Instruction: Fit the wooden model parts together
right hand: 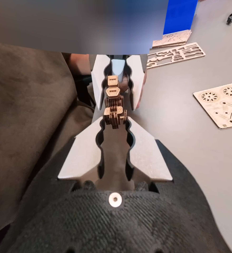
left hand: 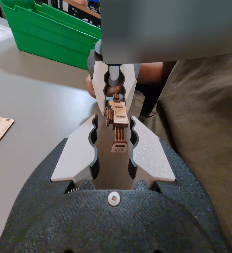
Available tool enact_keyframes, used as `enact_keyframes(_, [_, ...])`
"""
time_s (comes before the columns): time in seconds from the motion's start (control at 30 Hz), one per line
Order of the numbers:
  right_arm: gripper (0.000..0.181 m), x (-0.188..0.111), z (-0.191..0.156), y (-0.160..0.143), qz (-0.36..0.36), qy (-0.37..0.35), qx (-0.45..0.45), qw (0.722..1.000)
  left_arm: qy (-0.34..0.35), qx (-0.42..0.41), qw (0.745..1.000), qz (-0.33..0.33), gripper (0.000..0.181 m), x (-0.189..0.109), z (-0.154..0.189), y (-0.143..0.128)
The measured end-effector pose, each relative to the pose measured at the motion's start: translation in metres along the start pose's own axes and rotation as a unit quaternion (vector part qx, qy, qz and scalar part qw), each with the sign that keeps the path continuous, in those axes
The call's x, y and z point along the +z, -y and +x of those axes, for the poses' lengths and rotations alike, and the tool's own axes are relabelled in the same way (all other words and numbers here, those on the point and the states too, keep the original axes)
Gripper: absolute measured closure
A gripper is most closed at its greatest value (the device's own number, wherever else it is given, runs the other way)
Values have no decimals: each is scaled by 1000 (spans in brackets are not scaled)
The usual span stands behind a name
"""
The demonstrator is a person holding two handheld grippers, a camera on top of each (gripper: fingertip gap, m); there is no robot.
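Grippers face each other tip to tip above the grey surface [left hand: 37, 89]: right gripper [right hand: 114, 121] clamps the wooden model [right hand: 113, 108], left gripper [left hand: 113, 119] fingers spread around its far end.

Two grippers face each other tip to tip: the left gripper [left hand: 113, 119] and the right gripper [right hand: 114, 120], each with two white fingers. One wooden model [left hand: 116, 119] sits between their fingertips. One green bin [left hand: 51, 35] stands beyond and left of the left fingers. Right of the right fingers lie two loose wooden part sheets [right hand: 220, 105] [right hand: 177, 56], one stack of sheets [right hand: 172, 39] and one blue box [right hand: 179, 16].
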State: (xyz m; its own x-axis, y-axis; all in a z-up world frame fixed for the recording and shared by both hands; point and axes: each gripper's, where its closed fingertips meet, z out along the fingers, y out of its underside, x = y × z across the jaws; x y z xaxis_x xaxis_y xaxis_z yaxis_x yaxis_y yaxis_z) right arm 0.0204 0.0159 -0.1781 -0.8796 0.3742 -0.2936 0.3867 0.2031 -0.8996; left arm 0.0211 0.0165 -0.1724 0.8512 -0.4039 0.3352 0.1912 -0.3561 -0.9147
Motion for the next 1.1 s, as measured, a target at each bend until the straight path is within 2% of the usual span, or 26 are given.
enact_keyframes(0.33, [153, 5, -7, -1, -12, 6, 7, 1000, 23, 33, 999, -5, 133, 5, 1, 0])
enact_keyframes(0.7, [154, 4, -5, 2, -11, 1, 12, 1000, 15, 46, 999, -6, 149, 6, 5, -1])
enact_keyframes(0.9, [154, 4, -3, 1, -9, 7, 29, 1000, 11, 31, 999, -4, 149, 5, 4, -1])
enact_keyframes(1.1, [154, 4, -2, -1, -10, 17, 55, 998, -15, -33, 999, -12, 148, 6, 3, -5])
